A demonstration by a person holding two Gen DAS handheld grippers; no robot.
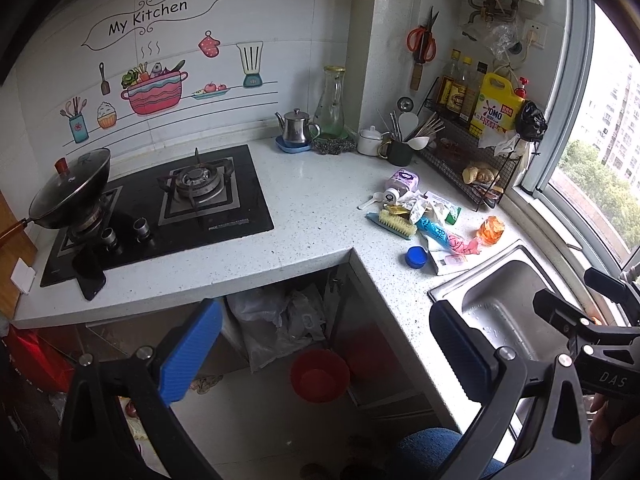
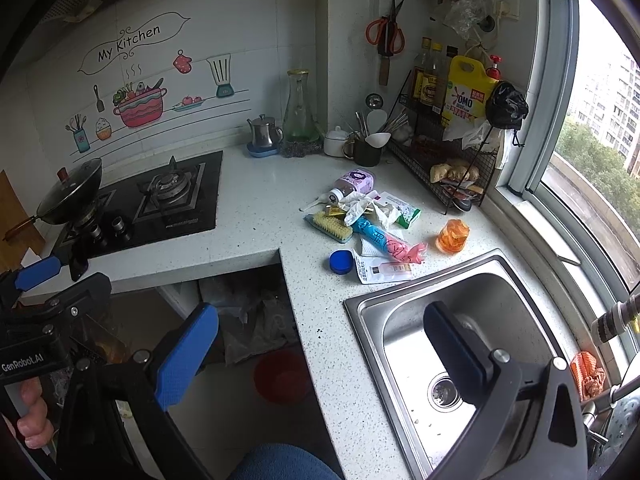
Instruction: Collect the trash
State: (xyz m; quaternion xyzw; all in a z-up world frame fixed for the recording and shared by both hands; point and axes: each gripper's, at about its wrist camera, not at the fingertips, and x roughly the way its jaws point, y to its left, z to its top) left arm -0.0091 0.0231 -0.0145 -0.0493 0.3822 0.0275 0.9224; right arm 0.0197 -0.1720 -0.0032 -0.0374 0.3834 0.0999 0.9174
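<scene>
Trash (image 2: 372, 228) sits in a loose heap on the speckled white tabletop (image 2: 260, 200), between the black wire rack (image 2: 440, 160) and the steel sink (image 2: 460, 340), and nobody has touched it yet! Both claws hang back at the near edge: the left claw (image 1: 324, 360) has its blue pads wide apart with nothing between them, and the right claw (image 2: 320, 356) is spread just as wide, empty too.

Look at what's in that pile: crumpled white wrappers (image 2: 360, 206), a blue-and-pink plastic bag (image 2: 384, 242), a flat printed packet (image 2: 380, 272), a green-edged sachet (image 2: 408, 214). All of it looks light, soft and thin; I'd expect it to crush and slide, so a pinch on a bunched fold should hold better than a flat edge. The purple bottle (image 2: 352, 184) lying on its side is stiffer and round, likely to roll. The blue cap (image 2: 341, 261) is small, hard and low to the surface. A scrubbing brush (image 2: 332, 226) and an orange jar (image 2: 453, 236) lie right beside the heap; whether they count as trash, I can't tell.

The surface is smooth, hard stone. It's a tight corner kitchen, gas hob (image 1: 160, 208) left, window right, and a red bucket (image 1: 320, 376) on the floor under the counter beside grey bags.
</scene>
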